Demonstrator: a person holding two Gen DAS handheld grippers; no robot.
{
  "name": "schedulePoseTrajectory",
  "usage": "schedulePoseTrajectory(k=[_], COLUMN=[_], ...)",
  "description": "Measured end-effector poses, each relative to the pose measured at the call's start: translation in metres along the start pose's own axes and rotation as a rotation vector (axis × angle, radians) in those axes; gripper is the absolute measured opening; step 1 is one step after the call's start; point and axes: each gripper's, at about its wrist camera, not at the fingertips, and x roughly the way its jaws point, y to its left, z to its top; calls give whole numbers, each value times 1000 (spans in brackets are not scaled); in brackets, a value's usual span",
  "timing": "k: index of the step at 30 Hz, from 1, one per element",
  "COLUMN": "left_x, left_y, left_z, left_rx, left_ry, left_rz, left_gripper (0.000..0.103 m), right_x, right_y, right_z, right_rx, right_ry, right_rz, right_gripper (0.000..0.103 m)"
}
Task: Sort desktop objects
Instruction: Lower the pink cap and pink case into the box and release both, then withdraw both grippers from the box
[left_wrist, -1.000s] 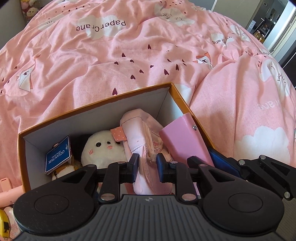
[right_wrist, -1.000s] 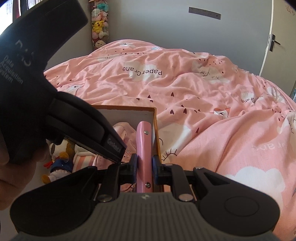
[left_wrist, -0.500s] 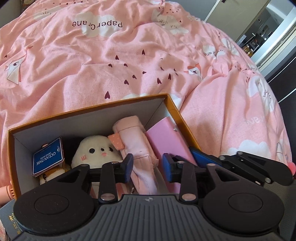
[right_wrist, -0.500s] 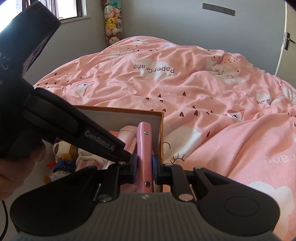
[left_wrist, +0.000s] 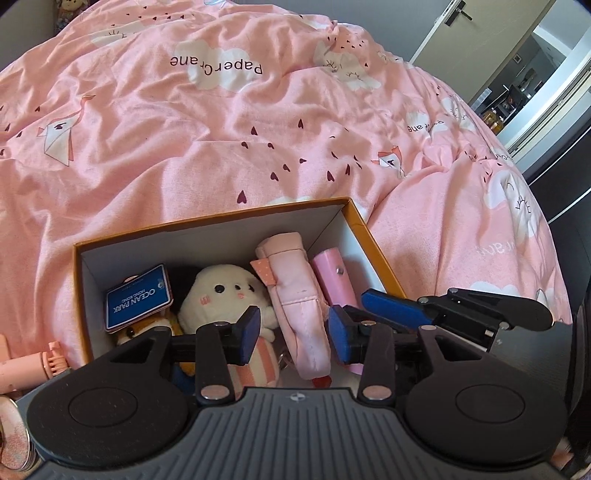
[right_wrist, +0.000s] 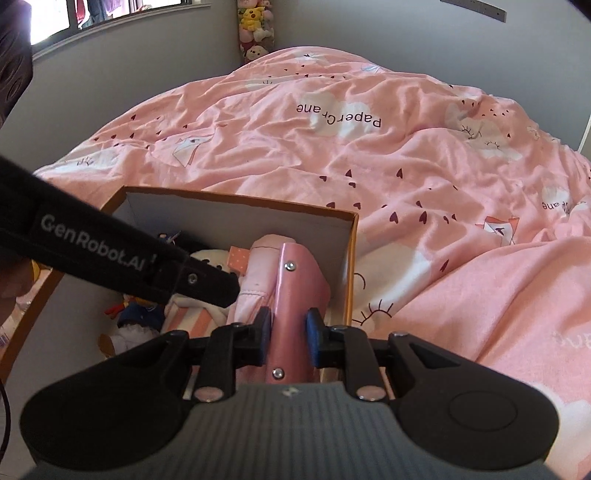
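We see the pink case (right_wrist: 295, 295) against the right wall of the orange box (left_wrist: 373, 243), our right gripper (right_wrist: 286, 334) pinching it, jaws easing apart, pink pouch (left_wrist: 295, 291) beside it, our left gripper (left_wrist: 291, 328) half-open, empty, above the pouch.

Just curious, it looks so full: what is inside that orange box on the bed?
Inside the box: a cream plush toy, a blue card, a pink pouch, a pink case, and smaller toys underneath, mostly covered. The bottom is hidden.
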Motion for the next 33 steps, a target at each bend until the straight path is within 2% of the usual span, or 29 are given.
schedulePoseTrajectory(k=[3, 9, 13, 15, 21, 26, 29, 32, 33], left_x=[-7, -26, -38, -45, -70, -81, -83, -86, -87], left_y=[0, -3, -5, -5, -4, 3, 7, 14, 16], left_z=[-2, -12, -21, -27, -45, -58, -65, -70, -72], left_rx=[5, 29, 37, 40, 45, 39, 33, 19, 11], left_ry=[-8, -27, -38, -48, -93, -109, -111, -115, -116], left_rz=[-1, -9, 4, 1, -3, 7, 11, 5, 2], left_gripper=[46, 46, 45, 44, 45, 45, 44, 44, 44], right_x=[-8, -32, -39, -38, -19, -5, 2, 1, 0], right_y=[-6, 3, 20, 31, 43, 51, 53, 48, 47], right_z=[-1, -14, -25, -28, -32, -33, -31, -27, -25], right_rx=[64, 92, 78, 31, -116, -189, -192, -150, -139], right_ry=[-4, 7, 77, 102, 144, 195, 190, 157, 135], right_rz=[32, 42, 54, 24, -141, -188, -219, -219, -222], right_gripper=[21, 21, 21, 21, 21, 19, 10, 9, 3])
